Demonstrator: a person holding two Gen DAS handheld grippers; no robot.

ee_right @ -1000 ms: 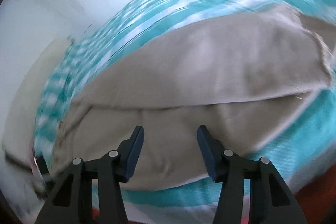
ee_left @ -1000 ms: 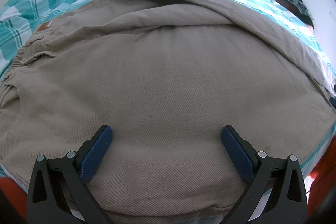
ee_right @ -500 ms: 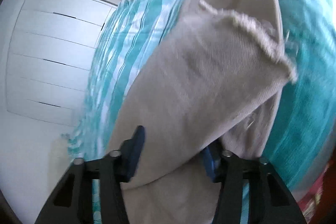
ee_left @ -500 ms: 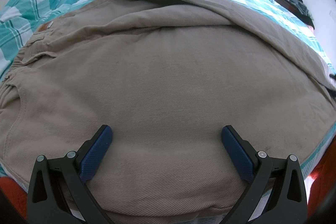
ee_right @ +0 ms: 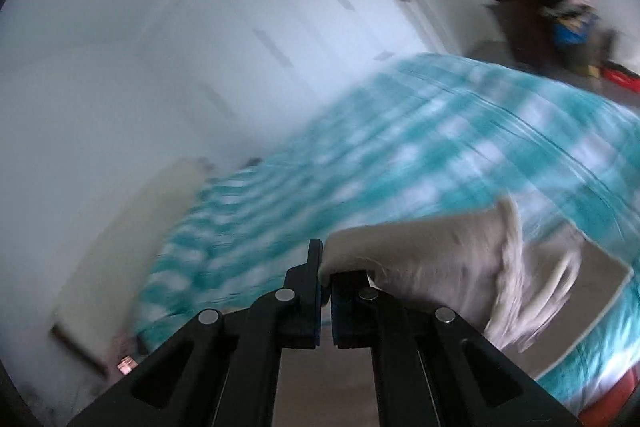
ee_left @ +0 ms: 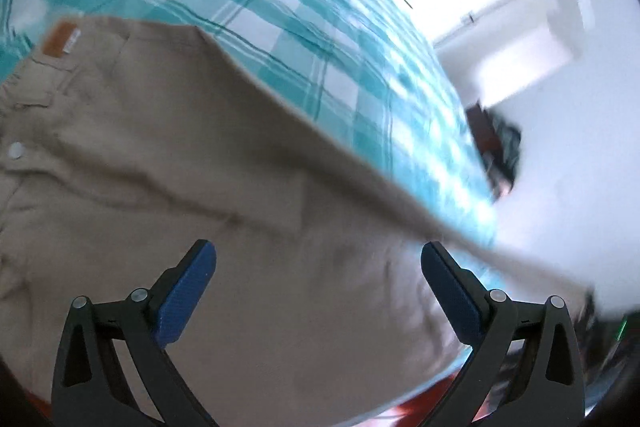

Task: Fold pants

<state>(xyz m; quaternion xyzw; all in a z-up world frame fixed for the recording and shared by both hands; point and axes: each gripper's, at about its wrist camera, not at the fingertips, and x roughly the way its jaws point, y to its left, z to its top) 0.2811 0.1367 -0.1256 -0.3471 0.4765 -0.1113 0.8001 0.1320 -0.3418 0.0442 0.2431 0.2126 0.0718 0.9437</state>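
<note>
Beige pants (ee_left: 168, 155) lie on a bed with a teal and white checked cover (ee_left: 312, 39). The waistband with a brown label (ee_left: 60, 41) and a button is at the left of the left wrist view. My left gripper (ee_left: 318, 277) is open, just above the cloth, holding nothing. A lifted pant leg stretches in a blurred band toward the right edge (ee_left: 460, 231). My right gripper (ee_right: 326, 267) is shut on the frayed hem end of the pants (ee_right: 432, 255) and holds it raised above the bed.
White cupboard doors (ee_right: 280, 7) stand behind the bed. Dark furniture with clothes on it (ee_right: 548, 7) is at the far right. A cream headboard or pillow (ee_right: 132, 239) is at the left. Red floor shows below the bed edge (ee_right: 616, 399).
My right gripper closed on the pant leg end and lifted it off the bed. My left gripper tilted and shifted toward the waistband, staying open. Both views are blurred by motion.
</note>
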